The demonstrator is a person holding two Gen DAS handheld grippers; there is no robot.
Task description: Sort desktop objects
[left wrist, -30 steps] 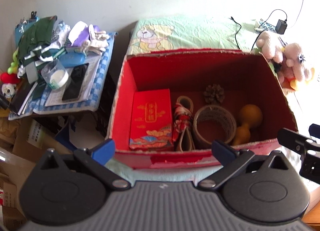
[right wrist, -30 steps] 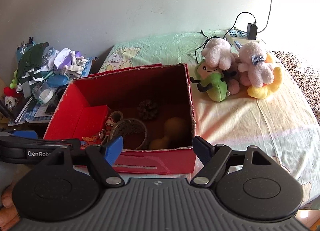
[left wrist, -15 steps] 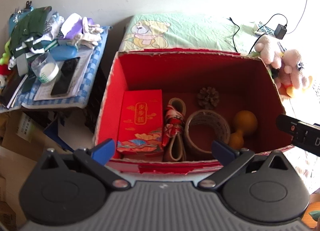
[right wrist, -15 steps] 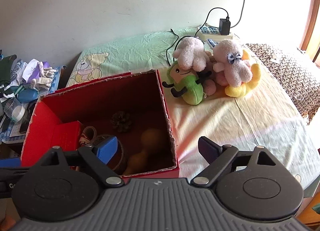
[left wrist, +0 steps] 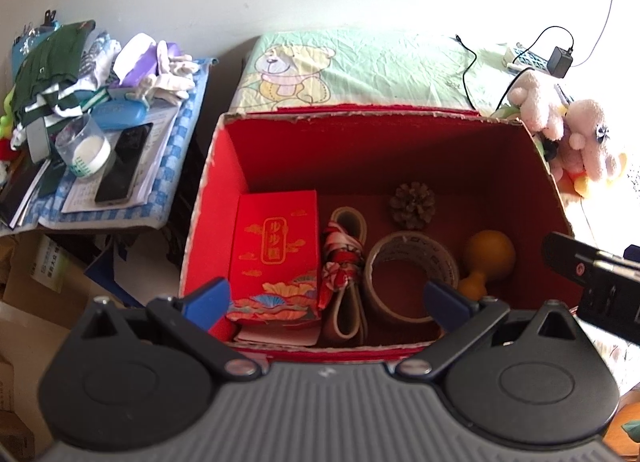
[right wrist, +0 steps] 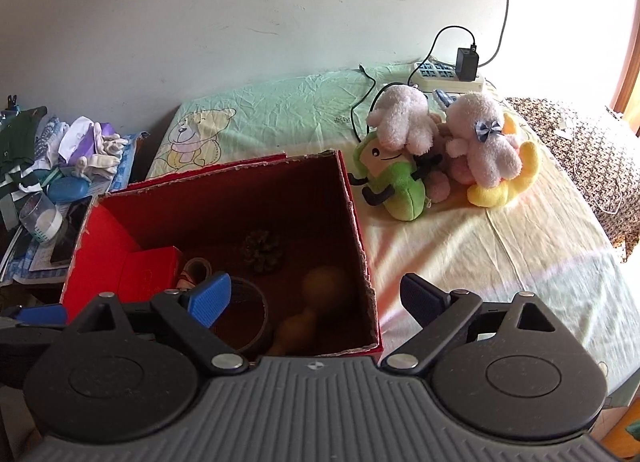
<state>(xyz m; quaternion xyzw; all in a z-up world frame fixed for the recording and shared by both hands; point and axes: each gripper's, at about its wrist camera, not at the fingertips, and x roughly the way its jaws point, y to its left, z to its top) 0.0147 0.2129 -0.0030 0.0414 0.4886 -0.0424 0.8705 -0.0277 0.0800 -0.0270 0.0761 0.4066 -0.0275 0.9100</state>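
Left wrist view, from left to right: a cluttered side table [left wrist: 120,166], then the red box [left wrist: 208,198] on the bed, its tall walls holding a red packet [left wrist: 276,250], ribbon [left wrist: 344,262], tape roll [left wrist: 412,274], pine cone [left wrist: 412,204] and gourd [left wrist: 486,258] together, already sorted. My left gripper [left wrist: 326,300] hangs wide and empty above the near wall. My right gripper [right wrist: 316,298] is opening, nothing between its jaws. Plush toys [right wrist: 440,150] wait farther right, on open bedsheet.
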